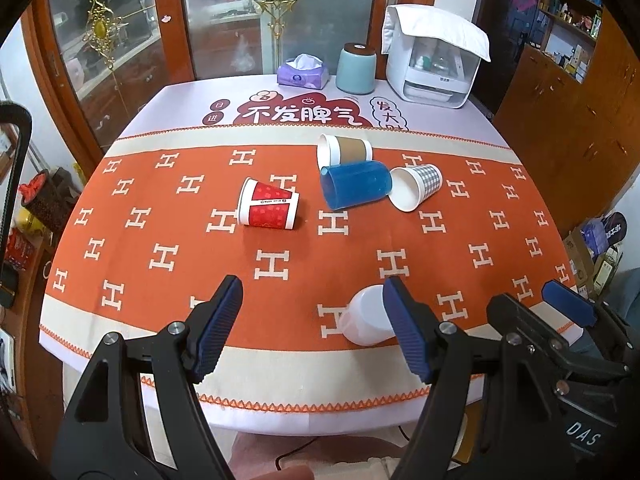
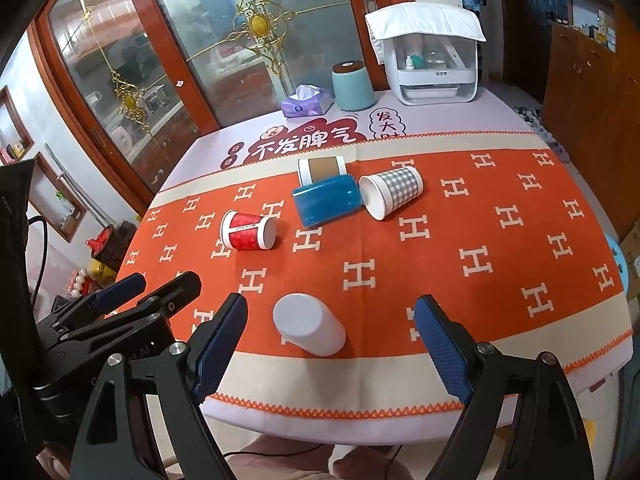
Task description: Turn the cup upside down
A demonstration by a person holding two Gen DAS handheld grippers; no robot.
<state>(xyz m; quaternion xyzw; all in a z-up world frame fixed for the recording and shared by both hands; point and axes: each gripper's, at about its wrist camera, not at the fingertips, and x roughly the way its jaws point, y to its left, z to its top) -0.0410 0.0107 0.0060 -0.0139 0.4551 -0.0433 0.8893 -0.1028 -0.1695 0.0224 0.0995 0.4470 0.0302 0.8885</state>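
Left wrist view: the left claw (image 1: 312, 322) gapes wide above the worktop (image 1: 280, 280); the white cup (image 1: 366, 320) lies toppled just behind its right finger.

Right wrist view: the right claw (image 2: 330, 340) is spread apart, the white cup (image 2: 308, 324) between its fingers, on its side, base toward the camera.

Your left hand-held gripper (image 1: 312, 328) is a black plastic frame with two angled arms, each tipped by a ribbed dark-blue pad and fixed with round silver screws; your right hand-held gripper (image 2: 330, 344) is built the same, its blue pads showing a fine diamond texture. White letters "DAS" mark the right one's black body in the left wrist view.
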